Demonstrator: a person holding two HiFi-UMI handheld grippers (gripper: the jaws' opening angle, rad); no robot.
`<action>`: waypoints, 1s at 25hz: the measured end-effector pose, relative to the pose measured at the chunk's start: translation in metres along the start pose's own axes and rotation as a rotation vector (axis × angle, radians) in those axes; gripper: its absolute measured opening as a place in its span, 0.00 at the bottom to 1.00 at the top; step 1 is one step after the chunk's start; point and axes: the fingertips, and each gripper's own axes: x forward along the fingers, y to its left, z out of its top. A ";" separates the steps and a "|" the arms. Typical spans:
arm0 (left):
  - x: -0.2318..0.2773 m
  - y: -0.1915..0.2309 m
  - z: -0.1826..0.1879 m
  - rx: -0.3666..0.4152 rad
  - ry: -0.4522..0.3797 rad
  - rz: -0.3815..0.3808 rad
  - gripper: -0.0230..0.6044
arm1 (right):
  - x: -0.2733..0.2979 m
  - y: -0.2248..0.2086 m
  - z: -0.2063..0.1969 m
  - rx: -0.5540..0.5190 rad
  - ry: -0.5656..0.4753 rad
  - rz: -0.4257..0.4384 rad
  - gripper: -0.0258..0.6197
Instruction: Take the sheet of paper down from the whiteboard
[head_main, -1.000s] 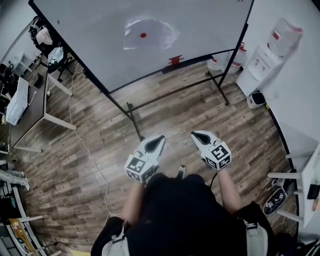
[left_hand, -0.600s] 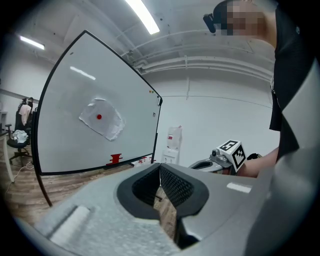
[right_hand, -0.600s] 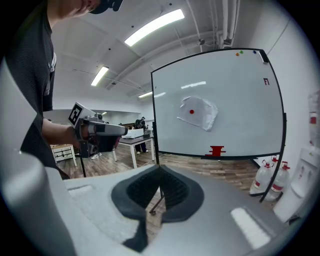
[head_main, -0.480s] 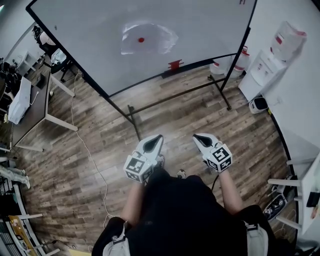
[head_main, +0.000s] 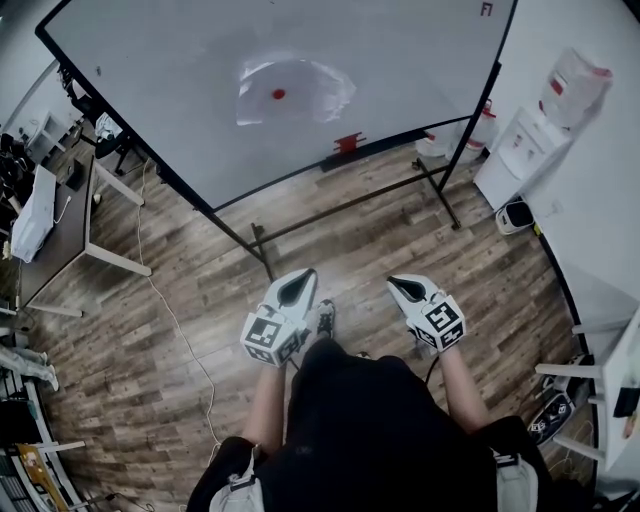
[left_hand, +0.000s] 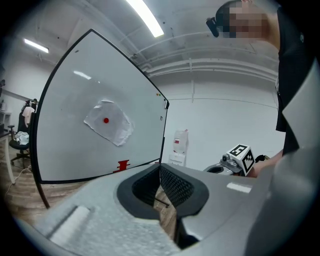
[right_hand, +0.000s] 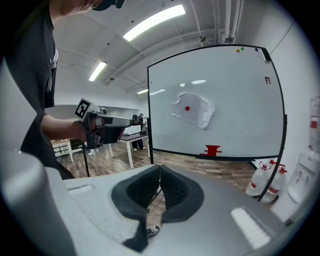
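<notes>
- Office, open-plan, is showing itself by:
- whiteboard (head_main: 180, 110) standing on a floor frame
- desks (head_main: 62, 215) lining one side
- water dispenser (head_main: 522, 140) standing beside the board
- strip lights (right_hand: 154, 22) glowing overhead

Bright ceiling strip lights (right_hand: 154, 22), fisheye edges

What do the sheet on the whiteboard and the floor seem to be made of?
Sheet: thin white paper, matte, going by its crumpled surface and wavy edges.
Floor: brown planks with grain and seams, faintly glossy; solid wood or laminate, the look leaves it open.
</notes>
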 end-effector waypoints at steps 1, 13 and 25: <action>0.003 0.006 0.001 -0.002 -0.002 0.000 0.06 | 0.003 -0.004 0.001 0.001 0.004 -0.006 0.05; 0.035 0.108 0.016 -0.028 -0.006 0.014 0.06 | 0.098 -0.040 0.034 0.003 0.024 0.001 0.05; 0.064 0.231 0.040 -0.057 -0.044 0.071 0.06 | 0.200 -0.067 0.081 -0.036 0.050 0.030 0.05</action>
